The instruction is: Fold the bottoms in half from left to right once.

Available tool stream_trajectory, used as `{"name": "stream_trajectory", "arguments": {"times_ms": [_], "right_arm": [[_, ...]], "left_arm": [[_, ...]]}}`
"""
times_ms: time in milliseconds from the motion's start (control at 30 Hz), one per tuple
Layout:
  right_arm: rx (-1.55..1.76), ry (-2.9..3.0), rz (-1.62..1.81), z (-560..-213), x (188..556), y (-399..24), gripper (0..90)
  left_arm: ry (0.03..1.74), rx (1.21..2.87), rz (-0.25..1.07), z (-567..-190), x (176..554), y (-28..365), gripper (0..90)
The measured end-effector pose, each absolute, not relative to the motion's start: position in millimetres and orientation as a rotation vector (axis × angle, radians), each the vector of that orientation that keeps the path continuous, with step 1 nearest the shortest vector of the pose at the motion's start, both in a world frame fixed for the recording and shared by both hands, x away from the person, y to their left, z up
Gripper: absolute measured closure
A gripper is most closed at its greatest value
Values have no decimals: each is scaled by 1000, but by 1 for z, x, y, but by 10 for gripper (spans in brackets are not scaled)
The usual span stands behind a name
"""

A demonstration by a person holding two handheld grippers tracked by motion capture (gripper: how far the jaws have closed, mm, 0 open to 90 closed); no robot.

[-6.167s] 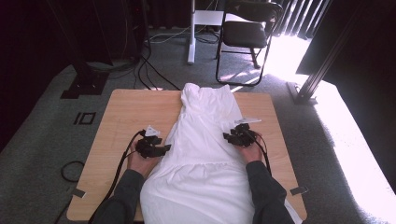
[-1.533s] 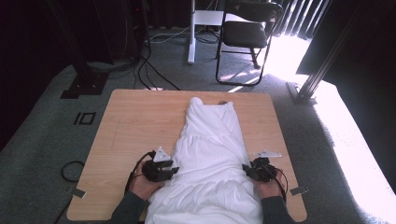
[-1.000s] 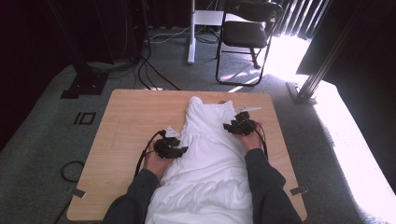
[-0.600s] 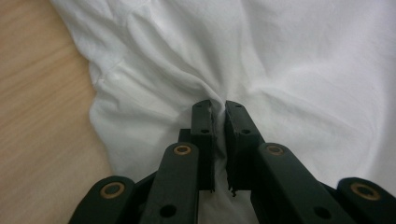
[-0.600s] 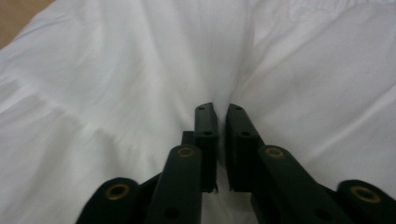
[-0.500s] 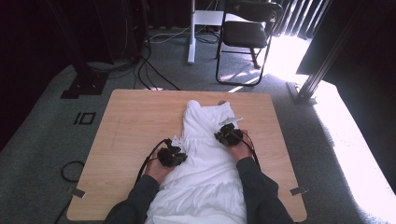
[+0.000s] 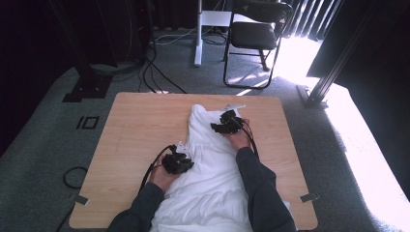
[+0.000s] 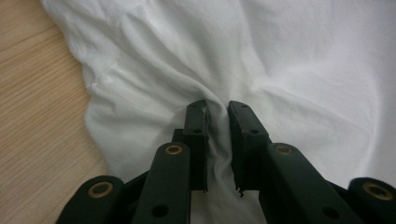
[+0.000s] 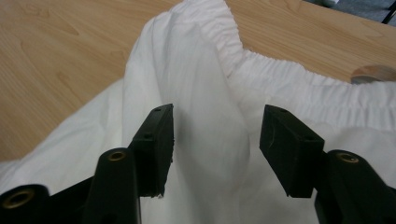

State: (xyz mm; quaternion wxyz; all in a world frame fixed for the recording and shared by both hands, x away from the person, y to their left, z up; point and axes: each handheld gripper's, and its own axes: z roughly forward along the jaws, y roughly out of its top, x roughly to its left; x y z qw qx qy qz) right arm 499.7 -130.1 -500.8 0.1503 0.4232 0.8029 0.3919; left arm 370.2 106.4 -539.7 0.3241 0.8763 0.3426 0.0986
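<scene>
While the white gathered cotton garment [image 7: 208,164] lies lengthwise down the middle of the light wooden table [image 7: 130,130], its elastic waistband [image 9: 280,79] toward the far edge and its wide hem spilling over the near edge by the person, the work in hand looks like narrowing or folding it. Judging from how it lies, the cloth is already drawn into a fairly slim column with both long sides brought inward, but it is bunched and creased near the middle, no crosswise fold has been made, and the lower part is loose; so I would put the job somewhere in its middle, with smoothing and the final folds left to do.

Both dark-sleeved forearms come in from the near edge. The left one angles in to the garment's left edge about halfway up, hand low on the table. The right one reaches farther, stretched along the cloth's right side up to the waistband end.

The left gripper [image 8: 217,109] points into the fabric with its jaws narrow, having just eased apart a little, and a ridge of white cloth is pinched up between the pads. The right gripper [image 9: 217,121] stands well apart, its jaws having just been opening; a soft upright fold just below the waistband lies between them without being pressed.
</scene>
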Motion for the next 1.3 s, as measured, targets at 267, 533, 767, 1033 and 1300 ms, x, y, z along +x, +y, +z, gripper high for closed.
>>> {"name": "stream_trajectory", "arguments": {"times_ms": [267, 533, 767, 1033, 1300], "right_arm": [[1248, 2317, 1180, -488, 513, -131, 892], [1156, 2126, 1189, -433, 491, -190, 883], [1363, 2138, 928, -487, 497, -224, 842], [1566, 2100, 1016, -529, 495, -238, 478], [1500, 2013, 1111, -503, 460, -238, 389]], "left_arm": [[879, 2289, 233, -540, 369, 105, 635], [865, 2264, 208, -539, 364, 105, 523], [847, 2280, 198, -542, 364, 99, 511], [844, 2284, 184, -540, 365, 100, 490], [863, 2197, 253, -517, 382, 105, 491]]}}
